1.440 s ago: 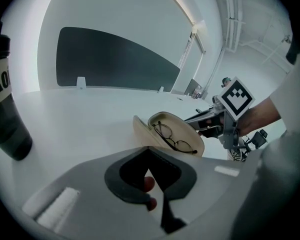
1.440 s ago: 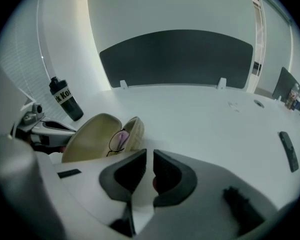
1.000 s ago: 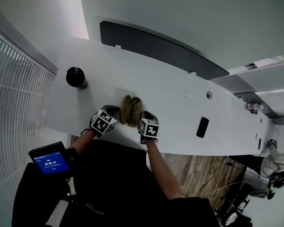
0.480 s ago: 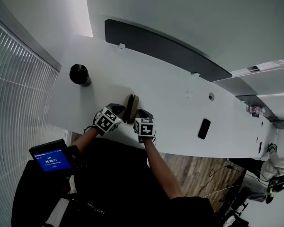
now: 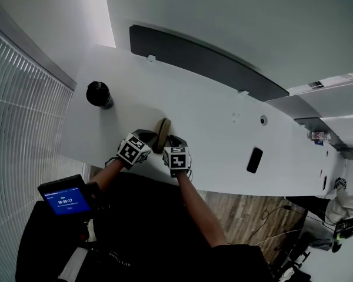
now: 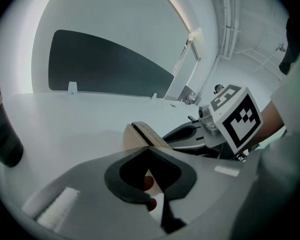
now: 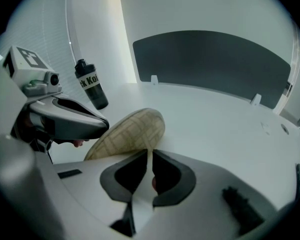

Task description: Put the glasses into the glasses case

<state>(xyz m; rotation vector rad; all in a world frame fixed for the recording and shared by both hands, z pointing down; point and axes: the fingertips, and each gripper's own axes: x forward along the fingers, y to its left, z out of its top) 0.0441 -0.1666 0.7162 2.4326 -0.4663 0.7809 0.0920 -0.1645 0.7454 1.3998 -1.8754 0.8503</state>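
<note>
Two grips: left fingers (image 6: 85,184) and right fingers (image 7: 210,184) each clench the nearly shut glasses case (image 7: 132,131) standing between them; press its halves together evenly.

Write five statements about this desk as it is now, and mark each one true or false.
1. The glasses case lies spread open and flat. False: its halves are folded together, and it stands on edge between the left gripper and the right gripper.
2. A black bottle stands on the table on the left gripper's side. True.
3. A dark phone lies between the grippers. False: it lies well off on the right gripper's side.
4. The case's outside is tan with a check pattern. True.
5. The glasses lie on the table beside the case. False: no glasses show on the table.
</note>
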